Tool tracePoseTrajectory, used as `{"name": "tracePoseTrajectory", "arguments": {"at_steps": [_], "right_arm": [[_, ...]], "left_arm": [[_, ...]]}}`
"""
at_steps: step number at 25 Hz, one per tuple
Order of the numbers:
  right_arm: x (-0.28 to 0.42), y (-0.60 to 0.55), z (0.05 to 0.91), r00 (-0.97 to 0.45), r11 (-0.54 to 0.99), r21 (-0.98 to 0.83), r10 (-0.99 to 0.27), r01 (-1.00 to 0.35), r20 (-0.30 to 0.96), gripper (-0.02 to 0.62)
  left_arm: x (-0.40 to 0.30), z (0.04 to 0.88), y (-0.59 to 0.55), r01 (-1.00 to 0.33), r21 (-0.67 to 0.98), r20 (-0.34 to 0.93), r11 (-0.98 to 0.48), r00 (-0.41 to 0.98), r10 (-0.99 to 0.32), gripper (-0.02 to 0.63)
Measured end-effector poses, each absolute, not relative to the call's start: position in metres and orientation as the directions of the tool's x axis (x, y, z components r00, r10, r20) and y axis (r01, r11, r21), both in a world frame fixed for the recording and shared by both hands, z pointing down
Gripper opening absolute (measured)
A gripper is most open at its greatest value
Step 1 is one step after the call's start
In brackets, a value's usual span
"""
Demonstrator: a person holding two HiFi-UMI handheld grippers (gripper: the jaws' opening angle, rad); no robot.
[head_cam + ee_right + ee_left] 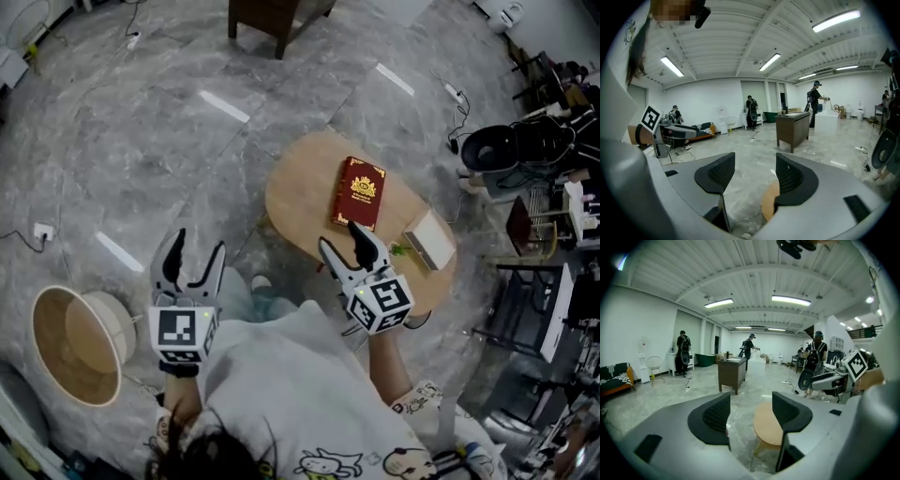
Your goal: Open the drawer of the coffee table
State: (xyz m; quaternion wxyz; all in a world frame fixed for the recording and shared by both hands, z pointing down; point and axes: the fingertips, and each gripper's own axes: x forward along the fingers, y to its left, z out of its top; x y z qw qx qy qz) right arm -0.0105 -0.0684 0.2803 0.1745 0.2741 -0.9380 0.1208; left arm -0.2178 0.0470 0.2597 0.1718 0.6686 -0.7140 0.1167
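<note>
The oval wooden coffee table (300, 187) stands in front of me on a grey stone floor; no drawer shows from above. A red book (358, 192) and a pale box (428, 240) lie on its top. My left gripper (196, 251) hangs open over the floor, left of the table. My right gripper (343, 239) is open, its fingertips over the table's near edge by the book. In the left gripper view the table (767, 423) shows between and below the open jaws (751, 416). The right gripper view catches only the table's edge (769, 201) under the open jaws (752, 176).
A round woven basket (75, 343) sits on the floor at my left. A dark wooden desk (272, 17) stands farther off. Chairs, shelving and cables (539, 150) crowd the right side. Several people stand far back in the room (749, 347).
</note>
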Motion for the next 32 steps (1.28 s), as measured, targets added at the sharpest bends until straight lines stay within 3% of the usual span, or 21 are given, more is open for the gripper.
{"name": "tracePoseTrajectory", "arguments": {"at_steps": [6, 24, 32], "right_arm": [[-0.016, -0.080, 0.282, -0.692, 0.708, -0.146, -0.589, -0.691, 0.417, 0.238], [0.026, -0.055, 0.280, -0.644, 0.650, -0.140, -0.657, -0.747, 0.392, 0.238], [0.029, -0.049, 0.305, -0.567, 0.565, -0.148, -0.703, -0.812, 0.429, 0.238]], "left_arm": [[-0.235, 0.254, -0.002, -0.990, 0.076, 0.417, -0.115, 0.136, -0.899, 0.256], [-0.179, 0.278, -0.018, -0.953, 0.058, 0.449, -0.299, 0.292, -0.845, 0.256], [-0.165, 0.315, -0.022, -0.892, 0.097, 0.499, -0.441, 0.427, -0.754, 0.256]]}}
